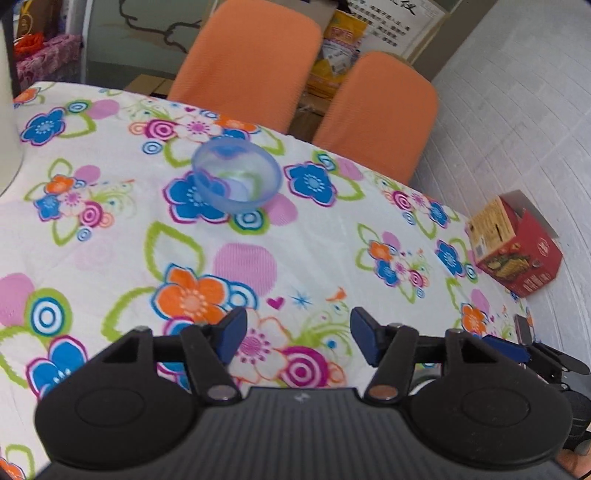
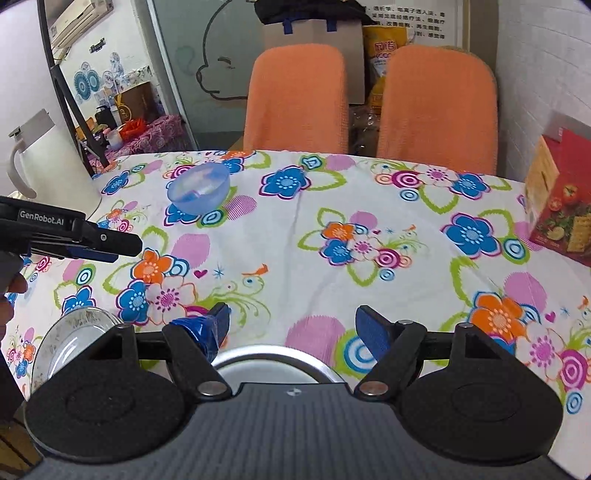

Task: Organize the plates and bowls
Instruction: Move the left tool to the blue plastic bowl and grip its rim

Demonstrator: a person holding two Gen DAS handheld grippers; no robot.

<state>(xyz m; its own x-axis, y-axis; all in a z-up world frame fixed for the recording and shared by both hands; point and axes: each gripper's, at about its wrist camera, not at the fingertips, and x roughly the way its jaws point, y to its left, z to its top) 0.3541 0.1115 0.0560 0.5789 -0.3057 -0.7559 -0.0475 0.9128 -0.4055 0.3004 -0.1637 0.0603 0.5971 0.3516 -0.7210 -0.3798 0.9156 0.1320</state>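
Jaws of both grippers gape empty; metal bowl (image 2: 280,363) sits half-hidden below.

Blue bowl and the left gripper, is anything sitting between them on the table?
No. In the left wrist view, only bare floral tablecloth lies between the open left gripper and the blue bowl.

White lettering on the side of the left tongs (image 2: 110,245), seen from the right wrist view, reads "GenRobot.AI". A white paper notice (image 2: 408,16) on the far wall carries rows of printed Chinese characters, too small to make out. The yellow bag (image 2: 384,51) behind the orange chairs bears large printed letters, perhaps Chinese, but blurred. The red box (image 2: 561,206) at the counter's right end shows small print along its lower edge that cannot be read.
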